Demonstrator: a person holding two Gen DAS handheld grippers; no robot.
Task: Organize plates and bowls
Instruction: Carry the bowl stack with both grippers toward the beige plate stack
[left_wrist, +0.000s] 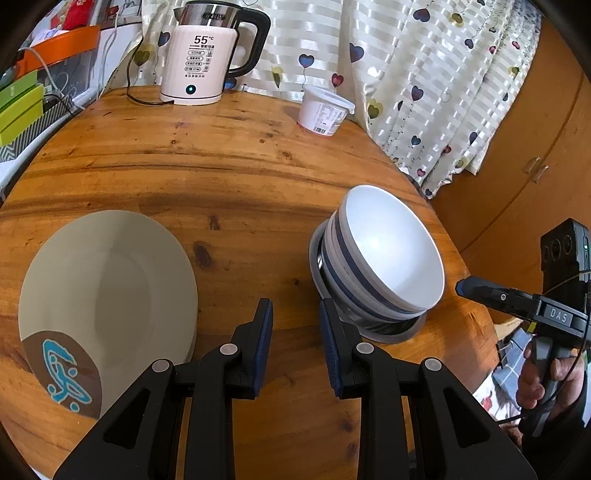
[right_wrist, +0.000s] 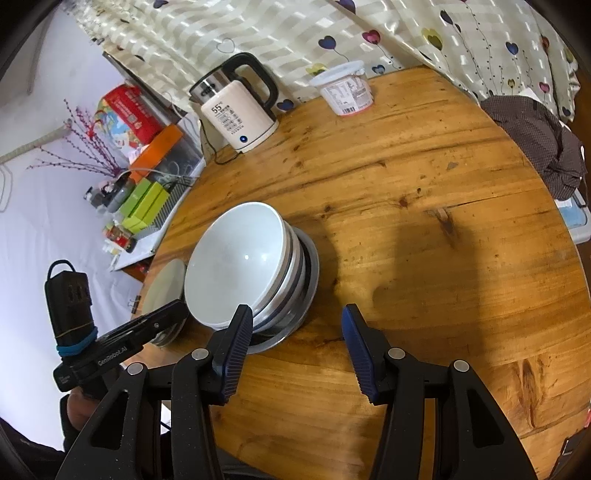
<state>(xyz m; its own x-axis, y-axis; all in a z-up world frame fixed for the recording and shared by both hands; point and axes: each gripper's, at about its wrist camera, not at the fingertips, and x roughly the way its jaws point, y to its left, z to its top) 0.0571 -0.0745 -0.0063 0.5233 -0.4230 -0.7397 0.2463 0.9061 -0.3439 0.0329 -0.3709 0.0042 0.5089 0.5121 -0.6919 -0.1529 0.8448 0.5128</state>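
A stack of white bowls with blue bands (left_wrist: 384, 258) sits tilted on a grey plate (left_wrist: 402, 334) on the round wooden table (left_wrist: 221, 173). To its left lies a cream plate with a brown and blue patch (left_wrist: 107, 295). My left gripper (left_wrist: 295, 321) hovers between plate and bowls, open and empty. In the right wrist view the bowl stack (right_wrist: 240, 266) stands just left of my right gripper (right_wrist: 297, 328), which is open and empty over bare wood; its left finger (right_wrist: 236, 343) is close to the grey plate's rim (right_wrist: 314, 266). The cream plate (right_wrist: 164, 284) shows behind the left gripper (right_wrist: 166, 314).
A white electric kettle (left_wrist: 201, 62) with its cord and a white lidded tub (left_wrist: 323, 110) stand at the table's far edge. A heart-patterned curtain (left_wrist: 424, 74) hangs behind. Boxes and clutter (right_wrist: 147, 192) lie off the left side, a dark cloth (right_wrist: 539, 147) at the right edge.
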